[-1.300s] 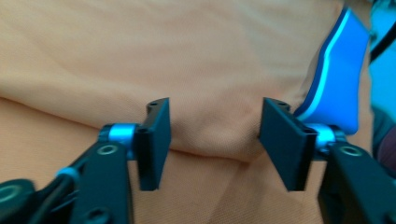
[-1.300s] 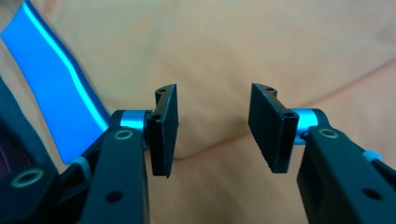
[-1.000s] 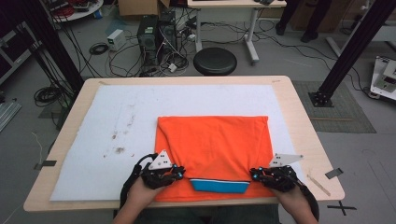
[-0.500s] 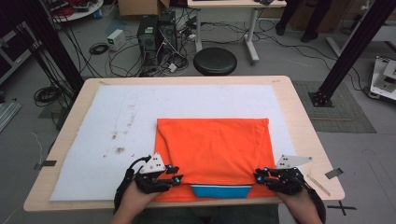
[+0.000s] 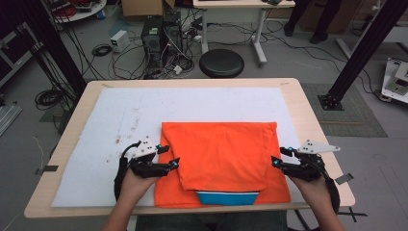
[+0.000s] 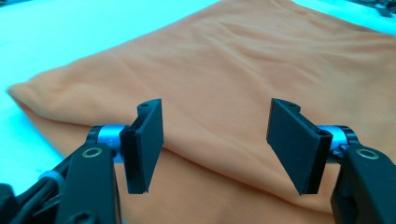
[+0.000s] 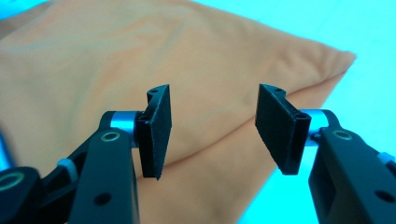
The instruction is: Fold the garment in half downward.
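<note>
An orange shirt (image 5: 221,154) lay folded on a white mat (image 5: 120,120) that covered a wooden table (image 5: 308,110), nearer the person's edge of the mat than the far edge. A blue hem band (image 5: 227,197) showed at the shirt's near edge, below the folded-over upper layer.

The left gripper (image 5: 169,157) hovered at the shirt's left side, its jaws pointing inward over the cloth. In the left gripper view its jaws stood wide apart above the shirt (image 6: 224,84), having just been opening, and no cloth was pinched between them.

The right gripper (image 5: 279,157) hovered at the shirt's right side, pointing inward as well. In the right gripper view its jaws also stood apart, having just been opening, with the shirt's (image 7: 140,60) folded corner lying below and beyond them, free of the pads
</note>
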`<state>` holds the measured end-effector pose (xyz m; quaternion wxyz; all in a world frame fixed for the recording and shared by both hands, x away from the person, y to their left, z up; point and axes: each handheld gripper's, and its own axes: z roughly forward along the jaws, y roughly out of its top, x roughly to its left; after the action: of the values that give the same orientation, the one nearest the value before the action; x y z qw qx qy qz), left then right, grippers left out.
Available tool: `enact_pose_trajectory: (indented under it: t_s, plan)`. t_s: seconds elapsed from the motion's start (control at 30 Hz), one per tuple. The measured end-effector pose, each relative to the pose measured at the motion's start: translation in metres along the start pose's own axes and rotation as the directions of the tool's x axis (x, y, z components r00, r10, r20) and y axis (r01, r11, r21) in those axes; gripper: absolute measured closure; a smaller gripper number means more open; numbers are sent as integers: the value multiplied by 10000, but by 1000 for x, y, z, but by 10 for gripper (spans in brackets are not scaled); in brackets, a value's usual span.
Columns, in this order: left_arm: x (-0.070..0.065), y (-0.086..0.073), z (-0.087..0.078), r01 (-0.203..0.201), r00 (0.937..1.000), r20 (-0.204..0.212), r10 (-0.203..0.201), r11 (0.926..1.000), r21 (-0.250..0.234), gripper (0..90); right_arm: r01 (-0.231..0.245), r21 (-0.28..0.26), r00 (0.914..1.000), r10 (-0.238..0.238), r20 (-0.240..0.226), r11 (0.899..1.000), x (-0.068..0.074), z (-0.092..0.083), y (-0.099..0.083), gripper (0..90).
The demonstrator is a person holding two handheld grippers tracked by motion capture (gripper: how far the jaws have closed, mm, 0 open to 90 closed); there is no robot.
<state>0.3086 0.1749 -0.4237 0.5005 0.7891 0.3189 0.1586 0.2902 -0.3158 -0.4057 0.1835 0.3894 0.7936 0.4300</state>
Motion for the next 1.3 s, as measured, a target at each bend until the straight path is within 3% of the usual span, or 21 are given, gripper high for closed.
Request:
enact_pose_trajectory:
  t_s: [0.17, 0.47, 0.6, 0.7, 0.83, 0.87, 0.97, 1.2, 1.3]
  plan:
    - [14, 9, 5, 119, 9990, -427, -118, 9999, 32, 339, -214, -40, 9995, 215, 211, 9998, -15, 10, 11, 441]
    - [43, 29, 20, 419, 9958, -828, -392, 9987, 306, 318, -613, 329, 9968, 595, 534, 9976, -39, 37, 31, 375]
    - [60, 31, 34, 707, 9913, -1185, -571, 9910, 1140, 298, -729, 399, 9947, 698, 751, 9965, -49, 48, 35, 374]
    - [71, 30, 44, 1145, 9867, -1272, -1009, 9880, 1041, 292, -930, 582, 9922, 877, 884, 9940, -58, 55, 37, 363]
    - [81, 29, 54, 1090, 9904, -1034, -920, 9789, 1728, 286, -989, 736, 9912, 918, 950, 9924, -67, 62, 39, 351]
    - [82, 30, 54, 1022, 9901, -1135, -826, 9785, 1790, 285, -1010, 848, 9907, 924, 1003, 9913, -68, 64, 40, 349]
    - [88, 31, 53, 1169, 9862, -1321, -993, 9843, 1325, 284, -947, 962, 9909, 846, 1043, 9908, -73, 69, 42, 344]
    - [98, 25, 60, 1519, 9794, -1544, -1303, 9788, 1372, 284, -1233, 1308, 9877, 1088, 1123, 9837, -84, 84, 43, 316]
    - [103, 22, 64, 1719, 9735, -1755, -1465, 9751, 1398, 284, -1349, 1470, 9857, 1177, 1203, 9799, -90, 90, 42, 314]
